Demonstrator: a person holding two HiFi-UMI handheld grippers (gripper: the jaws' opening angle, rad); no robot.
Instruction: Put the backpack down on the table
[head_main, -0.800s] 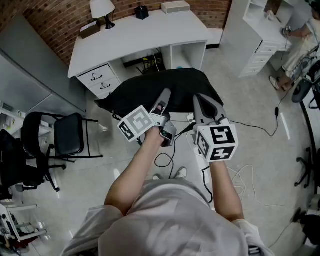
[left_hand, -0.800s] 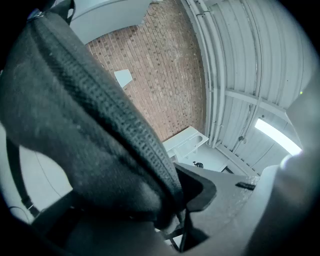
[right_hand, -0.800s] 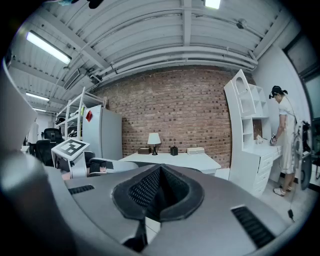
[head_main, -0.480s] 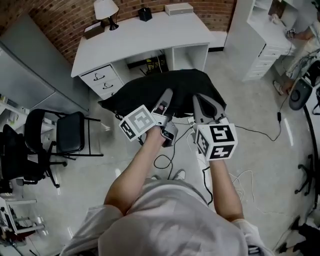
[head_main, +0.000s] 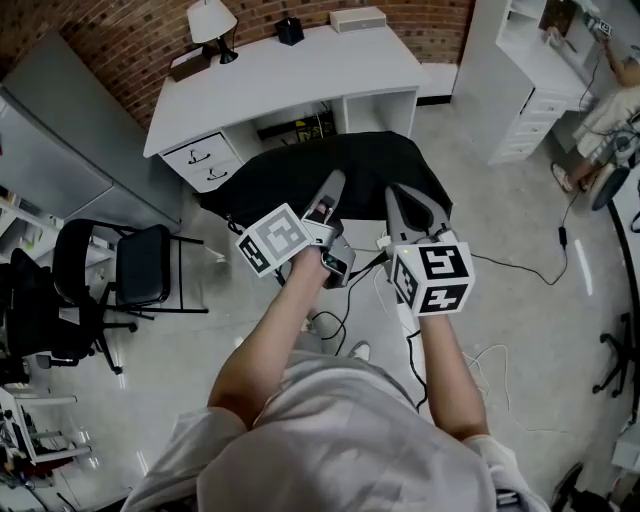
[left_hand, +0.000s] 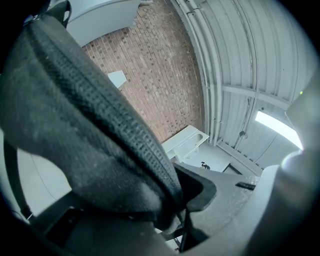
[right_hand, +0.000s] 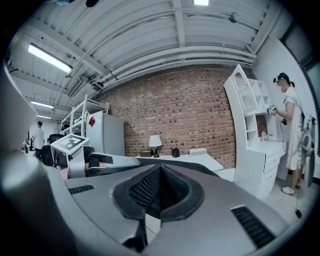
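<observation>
Gripping the black backpack (head_main: 360, 165) at its near edge, the left gripper (head_main: 331, 186) and right gripper (head_main: 399, 197) both clamp its fabric. It hangs above the floor, near the white table (head_main: 300, 72), not on it.

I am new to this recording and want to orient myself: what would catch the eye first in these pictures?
A large black backpack hangs mid-frame above the floor, gripped by the left gripper and the right gripper. Beyond it, a white desk with a lamp stands against a brick wall.
</observation>
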